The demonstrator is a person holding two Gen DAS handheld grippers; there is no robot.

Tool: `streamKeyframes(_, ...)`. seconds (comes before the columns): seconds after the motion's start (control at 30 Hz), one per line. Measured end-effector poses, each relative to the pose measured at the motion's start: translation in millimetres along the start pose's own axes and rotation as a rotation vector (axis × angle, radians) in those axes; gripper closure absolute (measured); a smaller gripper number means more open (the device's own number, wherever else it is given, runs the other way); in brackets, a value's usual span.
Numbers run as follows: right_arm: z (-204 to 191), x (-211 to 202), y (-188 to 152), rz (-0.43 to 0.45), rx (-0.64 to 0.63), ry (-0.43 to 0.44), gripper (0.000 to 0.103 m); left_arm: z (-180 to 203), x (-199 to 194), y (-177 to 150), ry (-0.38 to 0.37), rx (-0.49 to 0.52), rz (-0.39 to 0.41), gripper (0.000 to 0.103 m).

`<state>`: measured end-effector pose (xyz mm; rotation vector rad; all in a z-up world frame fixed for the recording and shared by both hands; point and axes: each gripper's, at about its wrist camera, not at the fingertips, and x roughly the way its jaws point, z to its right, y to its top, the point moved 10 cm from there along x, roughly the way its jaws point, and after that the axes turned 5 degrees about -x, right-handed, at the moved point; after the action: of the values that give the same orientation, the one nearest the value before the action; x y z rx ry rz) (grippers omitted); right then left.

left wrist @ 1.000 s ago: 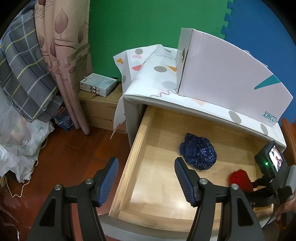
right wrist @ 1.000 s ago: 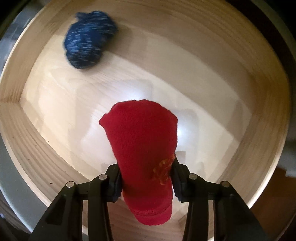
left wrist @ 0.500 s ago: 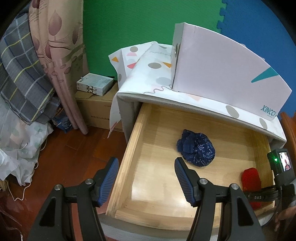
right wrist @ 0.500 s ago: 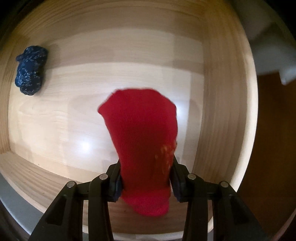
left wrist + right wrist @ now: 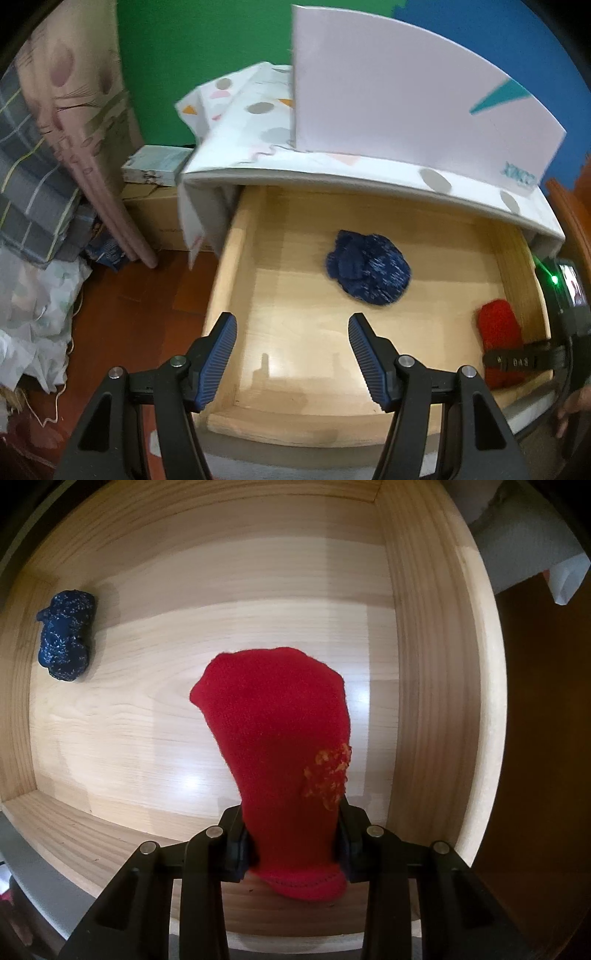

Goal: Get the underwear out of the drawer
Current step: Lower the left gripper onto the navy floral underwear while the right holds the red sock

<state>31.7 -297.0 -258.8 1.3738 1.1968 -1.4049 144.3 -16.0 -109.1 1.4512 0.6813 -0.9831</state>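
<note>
The right gripper (image 5: 293,843) is clamped on the red underwear (image 5: 280,738) at frame bottom, cloth hanging free over the drawer (image 5: 443,664) floor, apparently for lifting clear. The left gripper (image 5: 291,358) hangs with jaws apart and empty at the drawer's lower left. The blue underwear (image 5: 369,273) lies mid-frame, likely next.
</note>
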Motion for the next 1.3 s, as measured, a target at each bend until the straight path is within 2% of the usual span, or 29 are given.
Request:
streamKeyframes(0.1,-7,5,10,0.000,-0.005,-0.003,0.071,9,4,-3,-0.024,0.040,-0.024,0.038)
streamKeyframes(0.2,2,-6,20,0.002,-0.012,-0.003,0.071,19,3,-1,-0.033,0.079,-0.007,0.038)
streamKeyframes(0.3,-2,-7,19,0.002,-0.015,-0.001,0.070,32,7,3,-0.031,0.125,0.003,0.038)
streamKeyframes(0.47,-3,-8,20,0.003,-0.015,0.002,0.070,57,23,6,-0.035,0.198,-0.022,0.038)
streamKeyframes(0.5,-2,-20,32,0.002,-0.016,0.002,0.070,61,26,7,-0.038,0.207,-0.025,0.038)
streamKeyframes(0.8,-8,-5,37,0.001,-0.017,0.014,0.070,76,48,18,-0.060,0.245,-0.074,0.038)
streamKeyframes(1.0,-8,-6,38,0.001,-0.017,0.023,0.069,88,57,22,-0.074,0.358,-0.103,0.038)
streamKeyframes(1.3,-9,-6,40,0.000,-0.014,0.031,0.069,106,73,21,-0.055,0.621,-0.151,0.038)
